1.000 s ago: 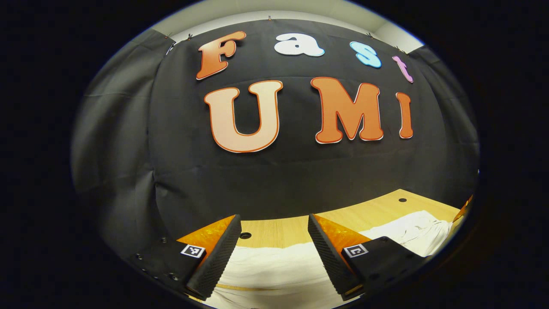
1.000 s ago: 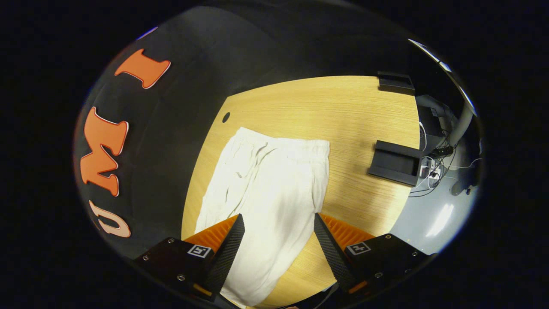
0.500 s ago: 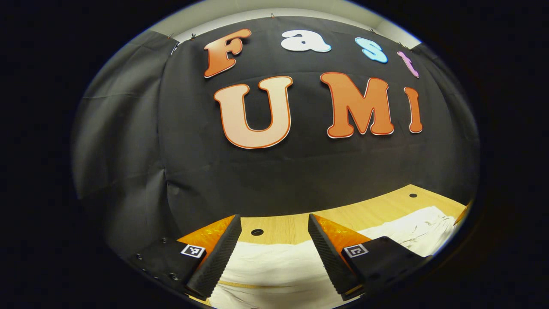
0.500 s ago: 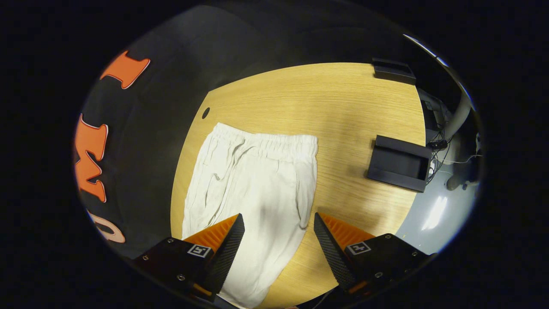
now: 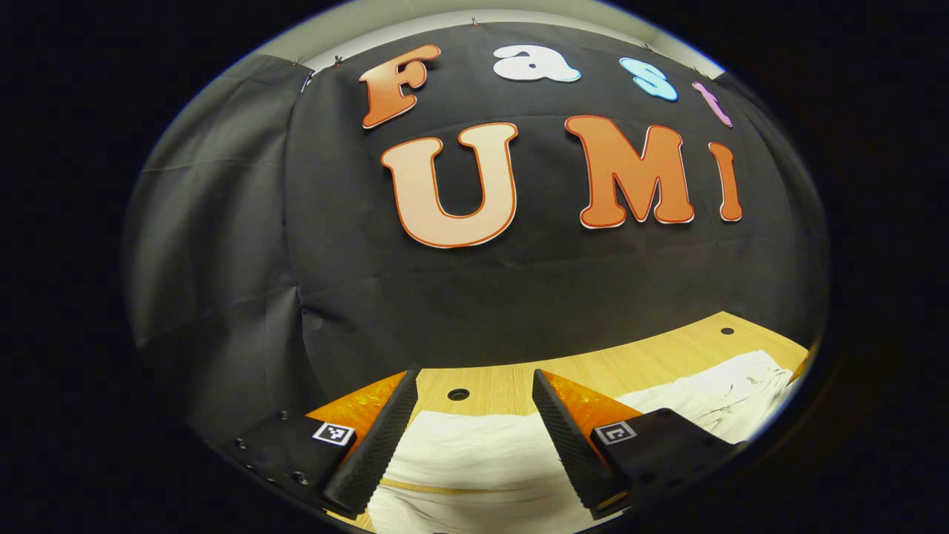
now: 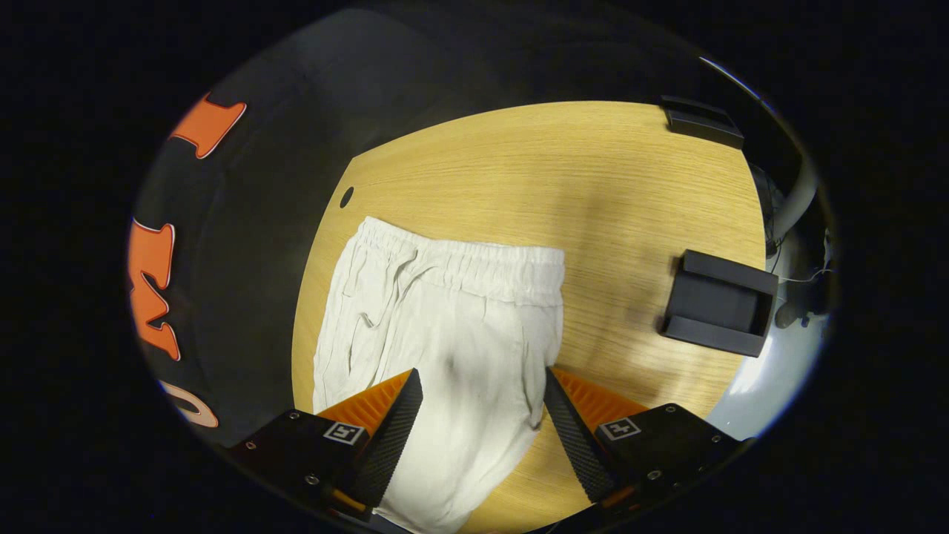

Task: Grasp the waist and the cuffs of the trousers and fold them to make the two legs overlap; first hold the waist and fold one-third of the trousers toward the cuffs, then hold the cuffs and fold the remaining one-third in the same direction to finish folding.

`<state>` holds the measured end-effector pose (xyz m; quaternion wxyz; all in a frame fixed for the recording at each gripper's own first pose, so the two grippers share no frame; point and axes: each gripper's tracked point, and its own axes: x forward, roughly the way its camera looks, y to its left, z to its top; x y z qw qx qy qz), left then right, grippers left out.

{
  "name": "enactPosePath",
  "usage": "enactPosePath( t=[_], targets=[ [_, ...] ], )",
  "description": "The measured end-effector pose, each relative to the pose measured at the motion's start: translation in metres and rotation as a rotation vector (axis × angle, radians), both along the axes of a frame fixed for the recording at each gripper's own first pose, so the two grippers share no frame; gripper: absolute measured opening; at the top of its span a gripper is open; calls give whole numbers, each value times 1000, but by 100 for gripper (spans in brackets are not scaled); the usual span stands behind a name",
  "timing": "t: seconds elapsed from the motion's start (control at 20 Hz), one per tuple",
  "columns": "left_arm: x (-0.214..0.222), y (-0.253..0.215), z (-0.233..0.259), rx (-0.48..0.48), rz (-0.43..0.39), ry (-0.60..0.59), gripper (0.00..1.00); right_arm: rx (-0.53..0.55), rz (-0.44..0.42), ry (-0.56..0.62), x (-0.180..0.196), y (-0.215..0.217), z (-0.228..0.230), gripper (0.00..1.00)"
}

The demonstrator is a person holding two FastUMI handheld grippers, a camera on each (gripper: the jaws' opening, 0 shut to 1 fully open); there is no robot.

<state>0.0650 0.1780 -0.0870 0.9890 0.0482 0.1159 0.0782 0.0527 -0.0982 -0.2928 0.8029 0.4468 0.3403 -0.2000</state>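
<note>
The trousers lay flat on the table, the gathered waist toward the table's far end, the legs running back under the right gripper. The near leg looked already laid over the other, though I couldn't be sure. Their left side ran close along the table's edge by the cloth wall, near a small hole; to the right was bare wood up to a black holder at the right edge, with a second holder at the far corner.

The left gripper hung level and low over the cloth, aimed at the wall, jaws apart and empty. The right gripper hovered above the thigh area, jaws likewise apart, holding nothing, probably heading for the waist. The wood beyond the waist gave room to approach.
</note>
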Motion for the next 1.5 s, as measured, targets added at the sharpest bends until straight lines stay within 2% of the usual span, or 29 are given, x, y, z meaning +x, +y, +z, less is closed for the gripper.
enactPosePath(
  t=[0.25, 0.4, 0.45, 0.55, 0.65, 0.7, 0.85, 1.05, 1.3, 1.35, 1.4, 1.5],
  targets=[
    [3, 3, 1, 11, 14, 1, 100, 0, -6, -1, 18, 4, -1, 94],
    [2, 5, 0, 10, 25, 5, 100, -22, 9, 14, 22, 4, -6, 73],
    [2, 6, 0, 7, 28, 8, 100, -32, 18, 27, 21, 3, -9, 69],
    [0, 9, -3, 0, 39, 13, 100, -41, 15, 51, 18, -1, -15, 39],
    [-6, 13, -5, -8, 55, 16, 100, -38, -10, 73, 14, -5, -19, 20],
    [-8, 17, -5, -11, 68, 12, 100, -26, -18, 67, 15, -4, -20, 4],
    [-19, 26, -3, -29, 87, 27, 100, -48, 8, 60, 12, -4, -20, 1],
    [-58, 46, -15, -94, 129, 70, 100, -80, 61, 74, 13, -1, -19, 1],
    [-130, 71, -62, -272, 268, 178, 100, -78, 97, 85, 12, 0, -17, 1],
    [-144, 74, -69, -308, 295, 198, 100, -74, 101, 88, 11, 1, -17, 5],
    [-158, 76, -81, -348, 321, 220, 100, -69, 104, 92, 11, 1, -18, 1],
    [-184, 77, -102, -449, 367, 265, 99, -67, 118, 98, 12, 2, -18, 1]
  ],
)
